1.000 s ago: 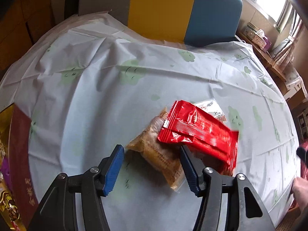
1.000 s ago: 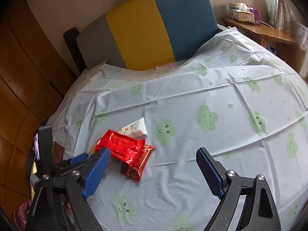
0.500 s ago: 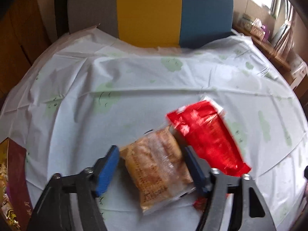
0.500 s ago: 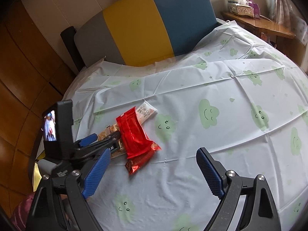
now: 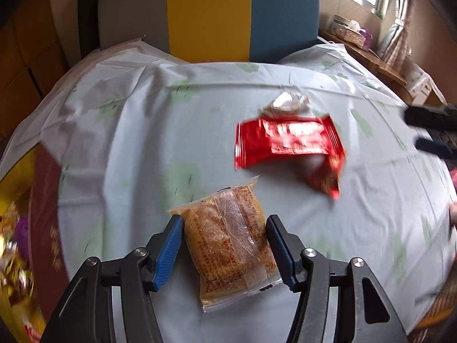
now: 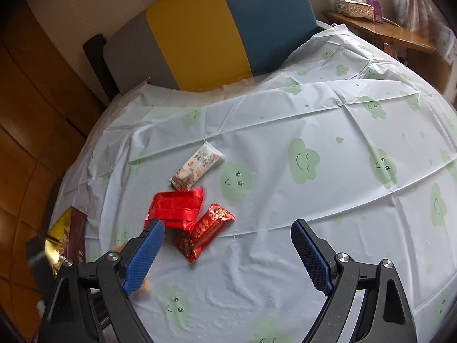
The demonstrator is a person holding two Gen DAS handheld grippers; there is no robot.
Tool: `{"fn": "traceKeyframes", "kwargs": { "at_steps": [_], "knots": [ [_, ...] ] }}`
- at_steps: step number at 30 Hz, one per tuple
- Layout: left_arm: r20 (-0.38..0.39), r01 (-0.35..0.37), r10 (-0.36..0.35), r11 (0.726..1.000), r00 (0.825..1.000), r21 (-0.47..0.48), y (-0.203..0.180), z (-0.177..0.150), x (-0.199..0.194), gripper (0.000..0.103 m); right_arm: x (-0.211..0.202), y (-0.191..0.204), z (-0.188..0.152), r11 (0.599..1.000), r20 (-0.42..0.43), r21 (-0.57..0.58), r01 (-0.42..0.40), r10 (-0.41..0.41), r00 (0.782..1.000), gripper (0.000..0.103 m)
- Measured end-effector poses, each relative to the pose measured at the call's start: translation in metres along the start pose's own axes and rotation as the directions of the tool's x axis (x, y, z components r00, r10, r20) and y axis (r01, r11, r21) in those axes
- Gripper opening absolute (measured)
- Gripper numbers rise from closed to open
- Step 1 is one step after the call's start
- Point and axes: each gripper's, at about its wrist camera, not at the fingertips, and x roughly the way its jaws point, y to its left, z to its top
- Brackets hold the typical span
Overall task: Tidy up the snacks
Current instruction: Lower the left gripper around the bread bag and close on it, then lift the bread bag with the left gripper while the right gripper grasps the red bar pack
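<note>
Gripping clear-wrapped cake (image 5: pixel 228 240) — left claw (image 5: pixel 224 245); print unreadable

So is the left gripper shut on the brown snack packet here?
Yes. The left gripper has both blue pads against the brown snack packet's sides.

Two red packets (image 6: pixel 174 207) (image 6: pixel 206 231); one white packet (image 6: pixel 197 165); one brown packet (image 5: pixel 228 243), seemingly.

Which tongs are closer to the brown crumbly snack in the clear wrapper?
Left. The left tongs straddle the brown crumbly snack in the clear wrapper; the right tongs, wide open, hover farther right over the cloud-print tablecloth.
</note>
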Motion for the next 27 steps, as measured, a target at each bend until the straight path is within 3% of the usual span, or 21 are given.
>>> {"fn": "traceKeyframes", "kwargs": {
  "at_steps": [8,10,14,19,22,27],
  "knots": [
    [0.060,0.020,-0.019,1.000,0.998,-0.018,0.009,-0.050,-0.024,0.062,0.021,0.025,-0.016,0.990,-0.066,-0.138,-0.030,0.021,0.998,0.085],
    [0.034,0.055,-0.053,0.998,0.998,-0.044,0.013,-0.055,-0.017,0.061,0.023,0.038,-0.024,0.976,-0.073,-0.213,-0.037,0.022,0.997,0.085],
    [0.032,0.023,-0.023,1.000,0.999,-0.015,0.006,-0.056,-0.019,0.061,0.028,0.063,-0.036,0.928,-0.081,-0.371,-0.037,0.007,0.997,0.083],
    [0.053,0.051,-0.049,0.998,0.997,-0.021,0.011,-0.060,-0.019,0.061,0.040,0.093,-0.026,0.824,-0.090,-0.565,-0.040,-0.013,0.996,0.083],
    [0.059,0.065,-0.063,0.997,0.996,-0.031,0.014,-0.061,-0.019,0.061,0.063,0.110,-0.016,0.727,-0.107,-0.687,-0.025,-0.068,0.992,0.083],
    [0.069,0.081,-0.079,0.996,0.994,-0.032,0.016,-0.064,-0.020,0.061,0.103,0.124,-0.003,0.620,-0.148,-0.784,-0.027,-0.145,0.978,0.084]
  ]
}}
